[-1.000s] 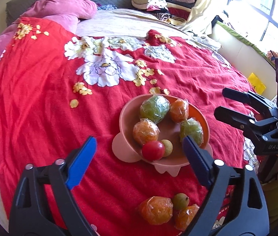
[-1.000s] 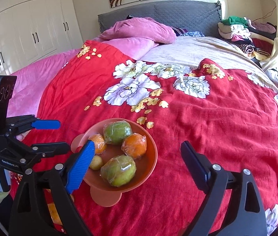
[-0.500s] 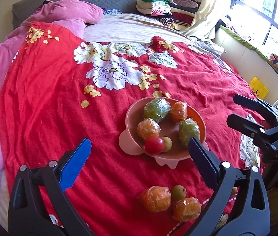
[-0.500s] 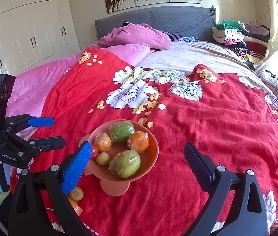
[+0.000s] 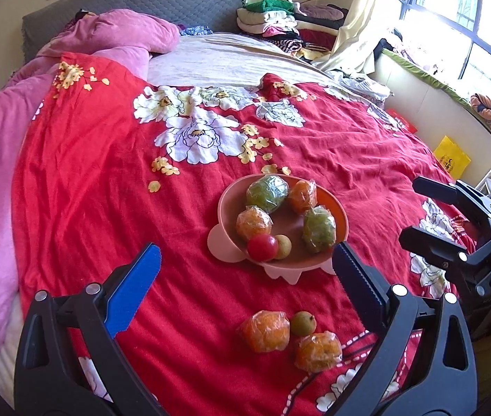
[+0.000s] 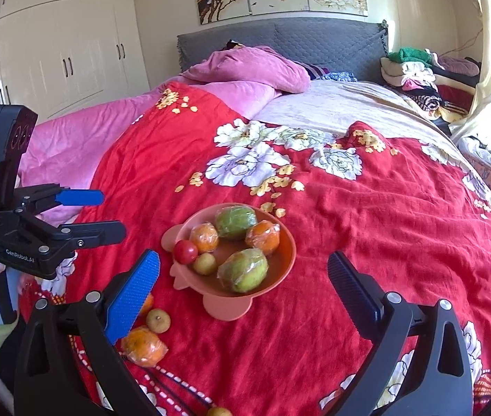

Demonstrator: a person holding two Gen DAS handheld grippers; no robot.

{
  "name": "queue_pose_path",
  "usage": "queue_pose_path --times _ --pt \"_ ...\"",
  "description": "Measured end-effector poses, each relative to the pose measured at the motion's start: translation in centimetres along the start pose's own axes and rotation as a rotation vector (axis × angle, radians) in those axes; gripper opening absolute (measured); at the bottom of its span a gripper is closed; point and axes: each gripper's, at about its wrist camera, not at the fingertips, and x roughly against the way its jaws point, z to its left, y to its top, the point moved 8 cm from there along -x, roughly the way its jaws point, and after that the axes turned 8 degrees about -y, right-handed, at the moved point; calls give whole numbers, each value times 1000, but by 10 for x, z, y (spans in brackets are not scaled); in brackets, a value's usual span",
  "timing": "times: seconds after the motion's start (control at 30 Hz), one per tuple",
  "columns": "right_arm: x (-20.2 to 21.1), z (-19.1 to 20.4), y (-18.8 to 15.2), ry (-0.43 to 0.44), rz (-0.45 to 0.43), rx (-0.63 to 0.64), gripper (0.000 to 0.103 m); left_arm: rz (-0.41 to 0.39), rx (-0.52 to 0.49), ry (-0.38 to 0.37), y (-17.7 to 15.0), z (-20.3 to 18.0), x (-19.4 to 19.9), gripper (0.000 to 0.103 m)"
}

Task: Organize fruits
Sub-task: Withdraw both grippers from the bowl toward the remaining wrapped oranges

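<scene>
Partly hidden fruit

My right finger (image 6: 131,294) covers part of an orange (image 6: 146,304); a small fruit (image 6: 219,411) is cut by the bottom edge, and my left finger (image 5: 356,277) hides the bowl's (image 5: 224,208) near rim.

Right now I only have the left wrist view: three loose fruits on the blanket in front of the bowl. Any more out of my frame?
Observer: Yes, a fourth. A small tan fruit lies at the bottom edge of the right wrist view.
Operator: Right gripper holding anything? I see it side-on only.
Observer: No. The right gripper has just been opening its jaws; they stand wide and grip nothing, with the bowl beyond them.
Operator: What's off my left edge?
Observer: A white wardrobe along the wall.
</scene>
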Motion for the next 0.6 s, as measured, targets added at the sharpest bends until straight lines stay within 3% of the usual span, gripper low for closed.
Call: queue_pose_path --times 0.6 --pt "16 39 -31 20 64 86 98 12 6 21 -25 3 16 93"
